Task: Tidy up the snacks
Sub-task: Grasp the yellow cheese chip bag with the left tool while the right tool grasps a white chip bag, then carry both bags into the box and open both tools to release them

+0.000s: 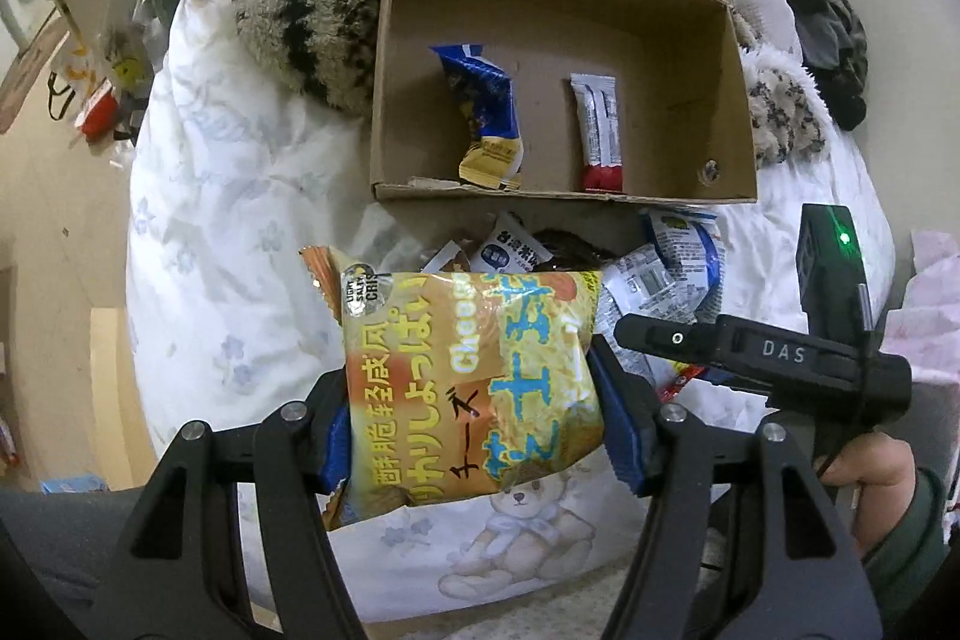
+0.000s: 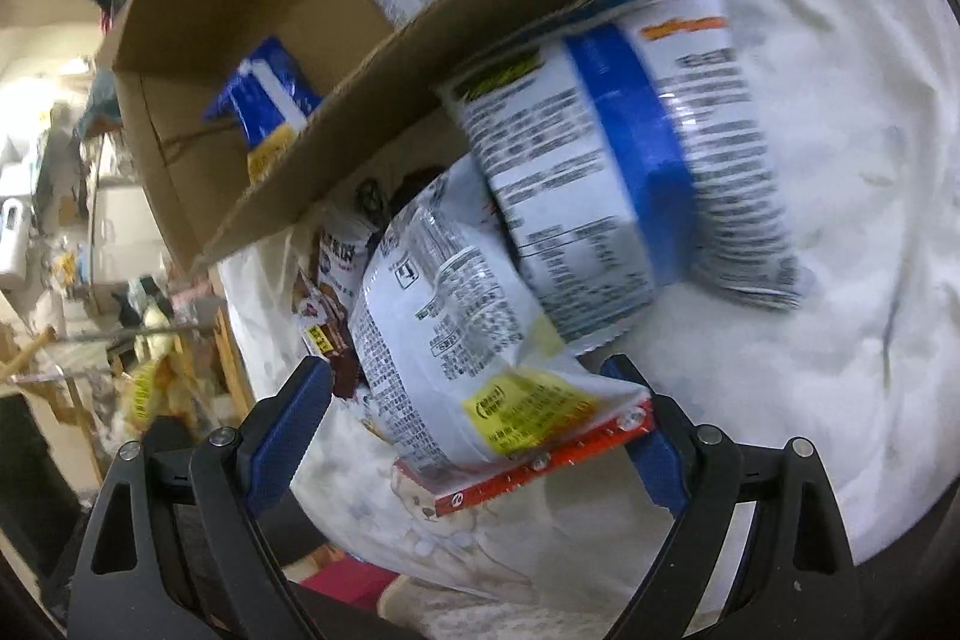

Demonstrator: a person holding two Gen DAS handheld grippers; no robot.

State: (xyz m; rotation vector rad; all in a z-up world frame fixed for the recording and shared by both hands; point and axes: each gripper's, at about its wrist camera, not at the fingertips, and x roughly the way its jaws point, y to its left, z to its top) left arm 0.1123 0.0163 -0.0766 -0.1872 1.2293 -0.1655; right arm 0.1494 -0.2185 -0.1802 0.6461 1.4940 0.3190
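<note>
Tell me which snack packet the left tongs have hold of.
The yellow cheese snack bag, pinched between the left tongs. The blue packet and the silver bar lie in the cardboard box.

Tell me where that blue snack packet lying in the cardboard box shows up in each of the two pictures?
Left wrist view: the blue packet lies on the box floor, left of the silver bar, above picture centre.
Right wrist view: the blue packet sits at upper left, partly hidden behind the box's near wall.
Shared landmark: the cardboard box, whose near wall shows in both views.
</note>
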